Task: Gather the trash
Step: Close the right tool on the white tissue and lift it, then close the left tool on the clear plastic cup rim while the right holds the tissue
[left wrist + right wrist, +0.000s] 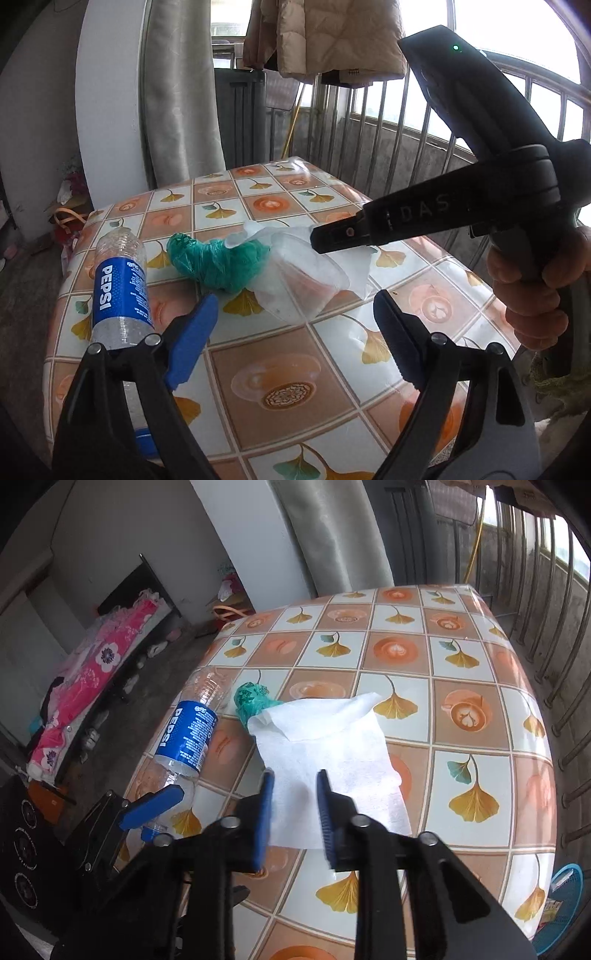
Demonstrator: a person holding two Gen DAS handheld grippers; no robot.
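the surface (476, 698), draped in a glossy cloth of orange coffee-cup squares and white ginkgo-leaf squares, fills the middle of both views. a grey curtain (177, 85) hangs at the top of the left wrist view, left of centre, with a beige quilted jacket (325, 33) at the top centre, in front of the window bars.

a white tissue (328, 746) lies spread near the centre of the right wrist view; in the left wrist view it rests over a clear plastic cup (306, 280) lying on its side at mid-frame. an empty pepsi bottle (122, 291) lies on its side at the left edge of the surface, its blue label facing up. a crumpled green bag (218, 260) sits between the bottle and the cup, touching the tissue's far corner.

the left tool (295, 332), at the bottom of its own view, is spread wide and empty, its left pad just beside the bottle. the right tool (295, 808) is partly parted with nothing between its pads, hovering over the tissue's near edge.
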